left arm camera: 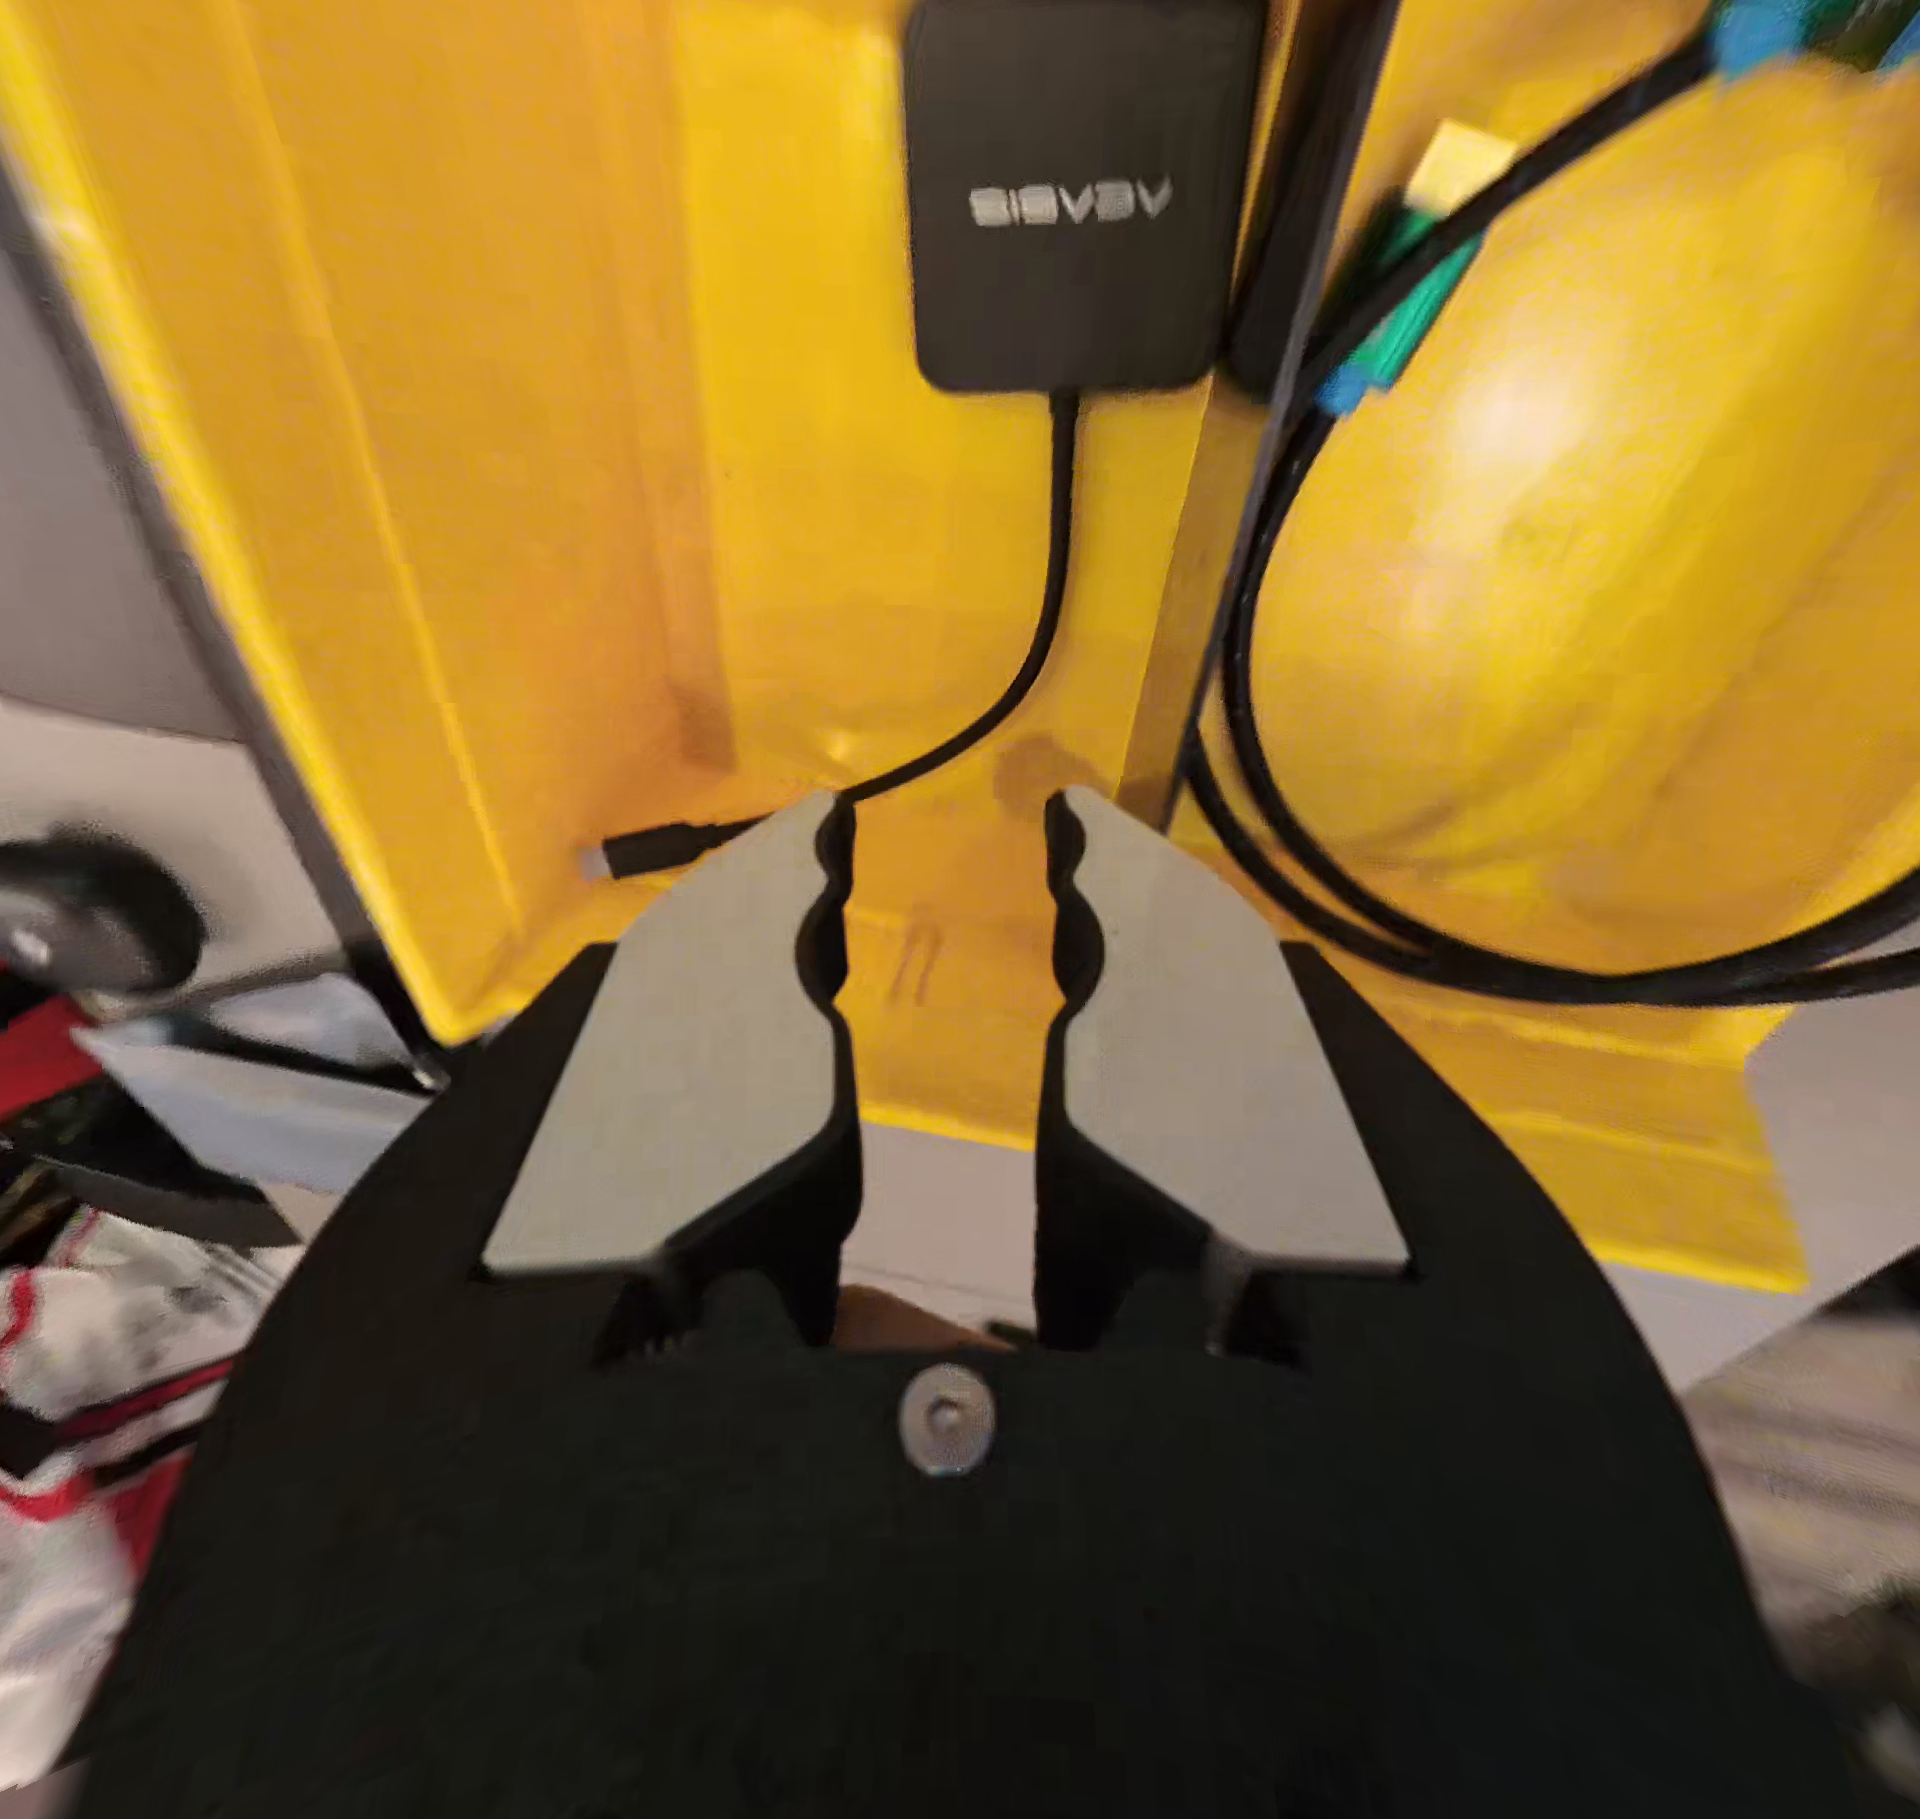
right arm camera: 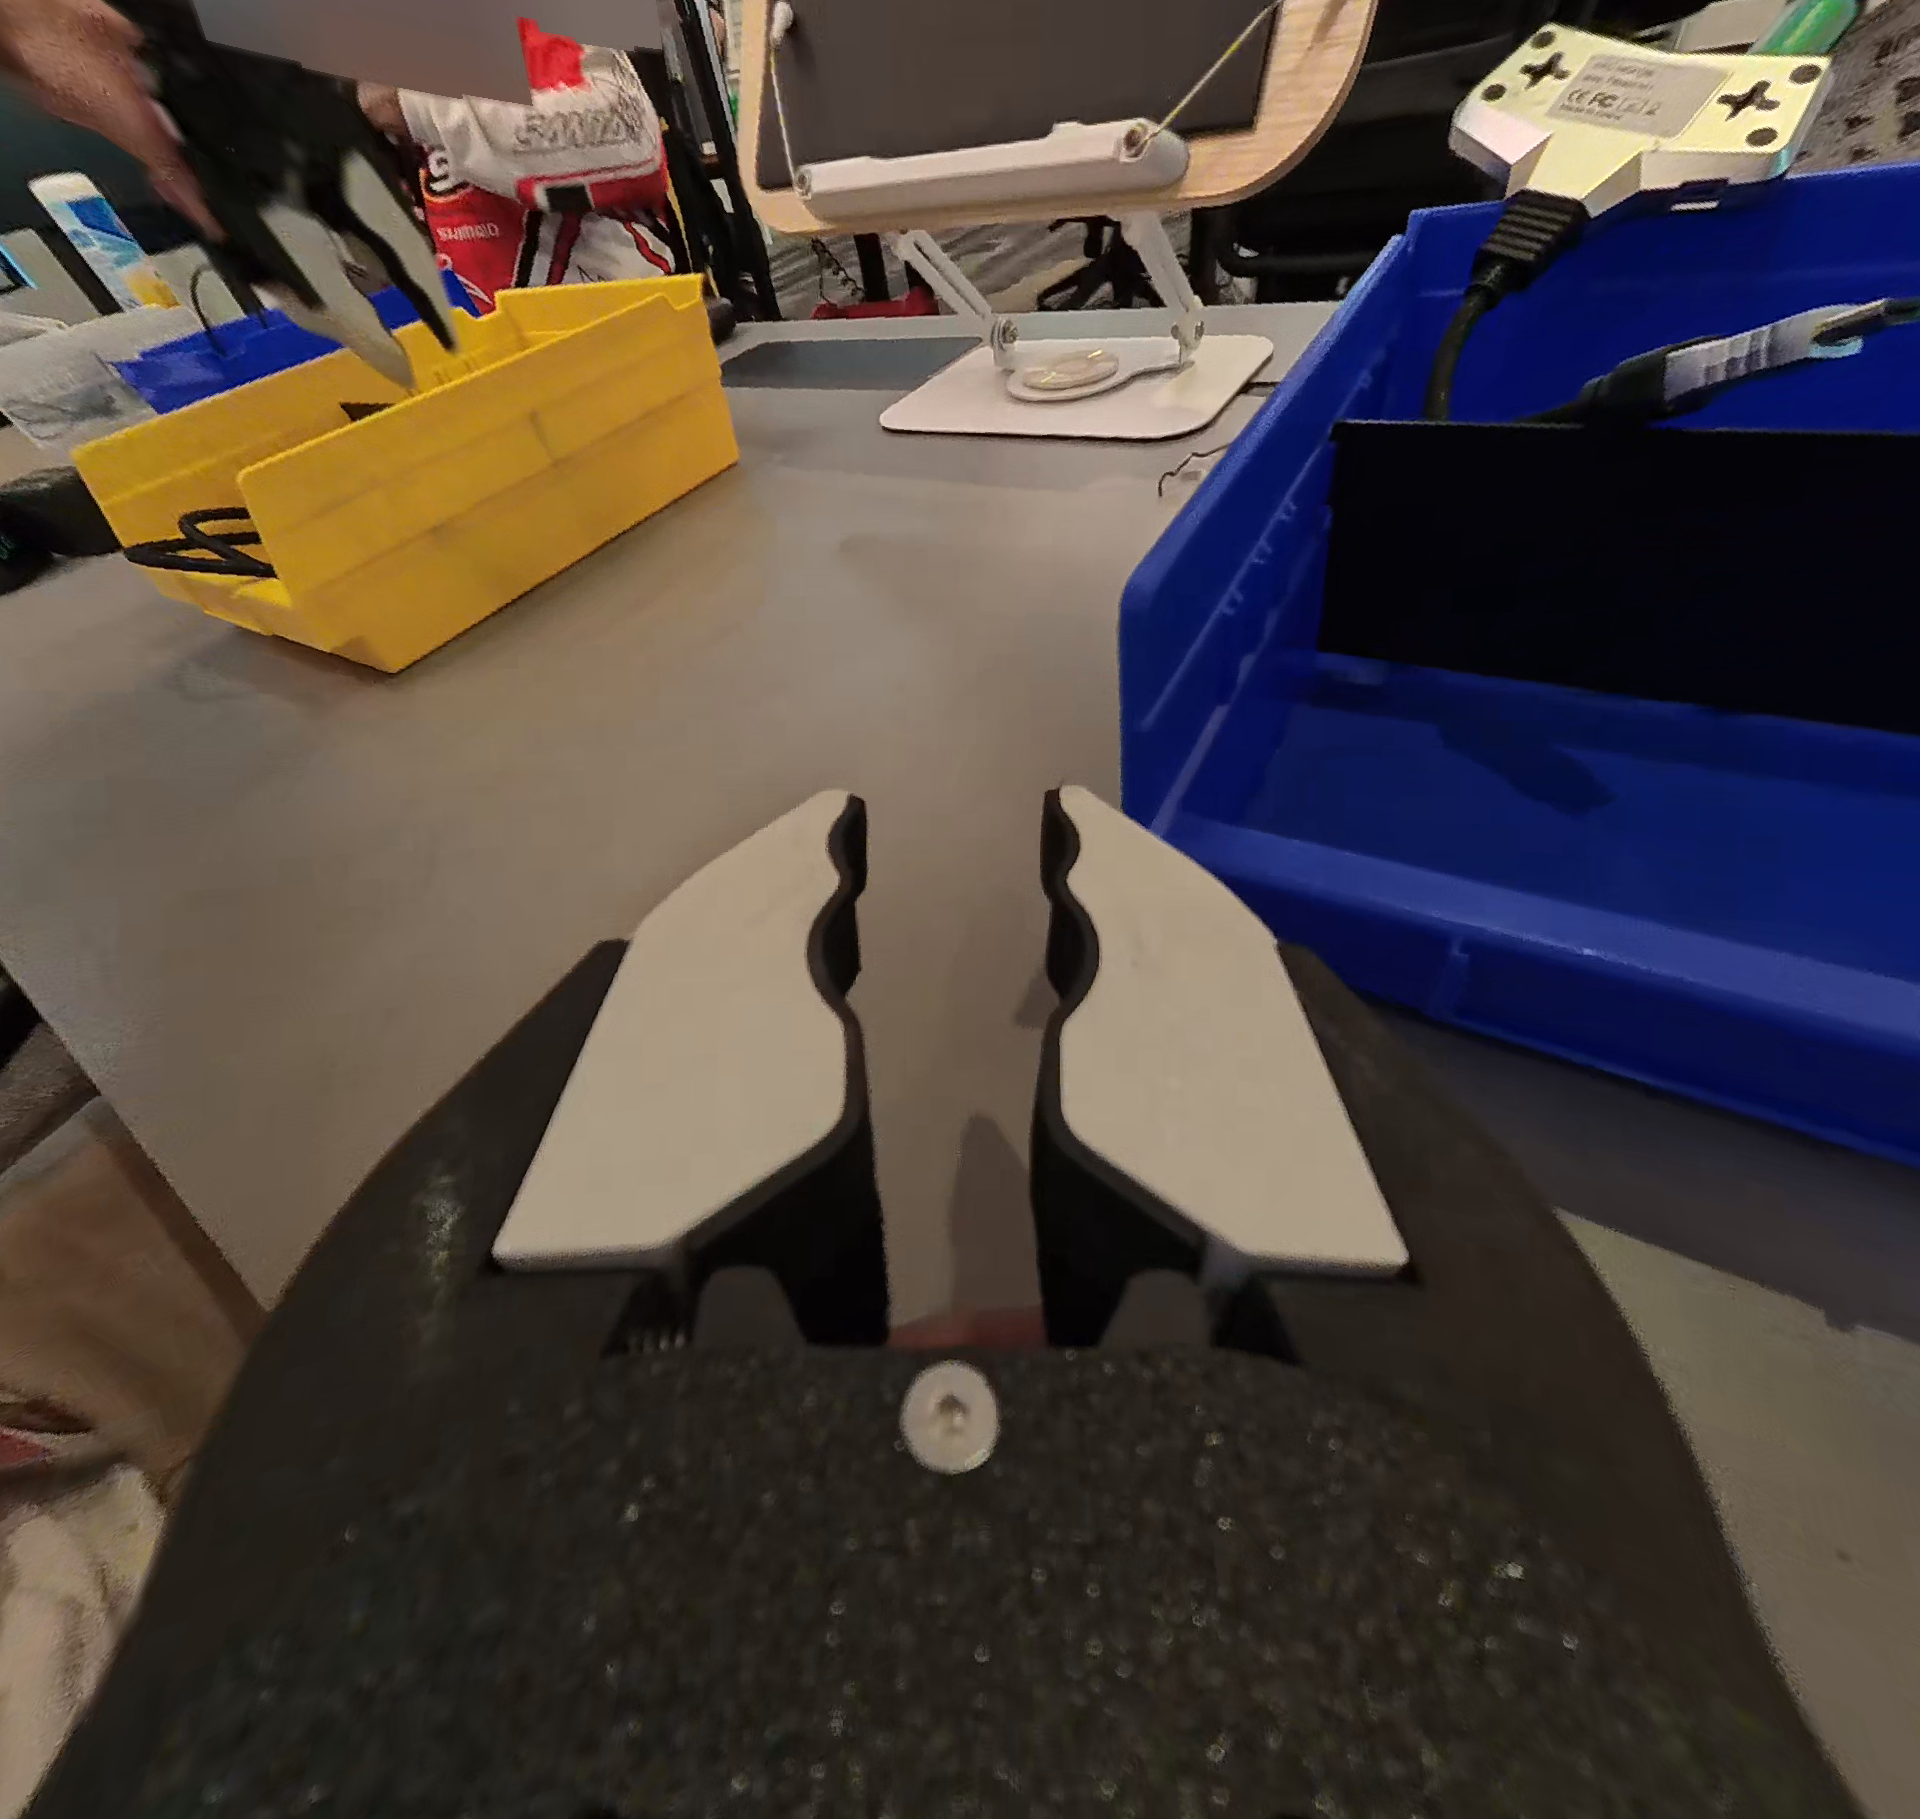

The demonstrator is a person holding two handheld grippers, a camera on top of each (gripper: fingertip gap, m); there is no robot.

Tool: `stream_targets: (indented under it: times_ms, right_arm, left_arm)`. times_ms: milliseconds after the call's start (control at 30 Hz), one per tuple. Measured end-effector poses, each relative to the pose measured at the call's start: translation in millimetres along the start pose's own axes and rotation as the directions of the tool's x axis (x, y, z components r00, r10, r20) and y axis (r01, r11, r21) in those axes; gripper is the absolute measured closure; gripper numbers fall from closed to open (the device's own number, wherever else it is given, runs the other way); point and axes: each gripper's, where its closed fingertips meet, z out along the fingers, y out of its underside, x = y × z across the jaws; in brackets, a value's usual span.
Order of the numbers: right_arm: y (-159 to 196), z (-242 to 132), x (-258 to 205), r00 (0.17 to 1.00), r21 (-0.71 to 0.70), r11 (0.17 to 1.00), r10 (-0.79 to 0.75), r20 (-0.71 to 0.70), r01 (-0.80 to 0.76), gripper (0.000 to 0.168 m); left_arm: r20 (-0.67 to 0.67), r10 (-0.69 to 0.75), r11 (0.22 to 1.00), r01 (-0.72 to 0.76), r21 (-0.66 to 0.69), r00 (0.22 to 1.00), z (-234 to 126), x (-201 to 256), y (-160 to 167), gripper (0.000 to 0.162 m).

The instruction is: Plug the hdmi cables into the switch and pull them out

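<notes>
Nearest my lens, the left tool [left arm camera: 948, 813] stands parted and empty, its tips poised over the near end of the yellow bin [left arm camera: 499, 481]. In the bin at 12 o'clock lies a flat black adapter box [left arm camera: 1081, 180], its thin lead [left arm camera: 1049, 585] curving down to a small plug [left arm camera: 655, 850] just beside the left fingertip at 10 o'clock. In the neighbouring compartment at 2 o'clock, black hdmi cables [left arm camera: 1247, 564] loop round, with green and blue plugs [left arm camera: 1403, 304]; the picture is smeared there and I cannot make out detail. On the right wrist view, the right tool [right arm camera: 951, 819] is likewise parted and carries nothing, hovering above the bare grey counter [right arm camera: 582, 751]. At 2 o'clock sits the blue bin [right arm camera: 1226, 689], and at its far rim the pale switch [right arm camera: 1631, 117] rests with one black plug [right arm camera: 1527, 226] seemingly already seated. The left tool [right arm camera: 400, 346] shows at 10 o'clock, dipping into the yellow bin [right arm camera: 499, 512]. My judgement: the cables are light and limp, so the cord will flop and twist; the moulded plug body is the stiff part and the proper place to pinch, across its flat faces, square to the port. The switch looks light and may slide unless steadied.
</notes>
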Motion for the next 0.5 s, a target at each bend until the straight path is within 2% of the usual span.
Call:
stream_targets:
  times_ms: [167, 367, 500]
  right_arm:
    - [-4, -2, 2, 0.997, 0.029, 0.998, 0.063, 0.046, -0.064, 0.135]
    - [-7, -4, 7, 0.985, 0.055, 0.986, 0.152, 0.083, -0.157, 0.135]
    - [-6, -3, 8, 0.972, 0.053, 0.976, 0.206, 0.112, -0.213, 0.134]
  left_arm:
    - [-0.172, 0.166, 0.961, -0.199, -0.193, 0.971, 42, 2, 3, 0.126]
    - [-0.265, 0.183, 0.908, -0.266, -0.323, 0.947, 69, -1, 27, 0.127]
    - [-0.284, 0.216, 0.887, -0.31, -0.342, 0.934, 77, 4, 33, 0.145]
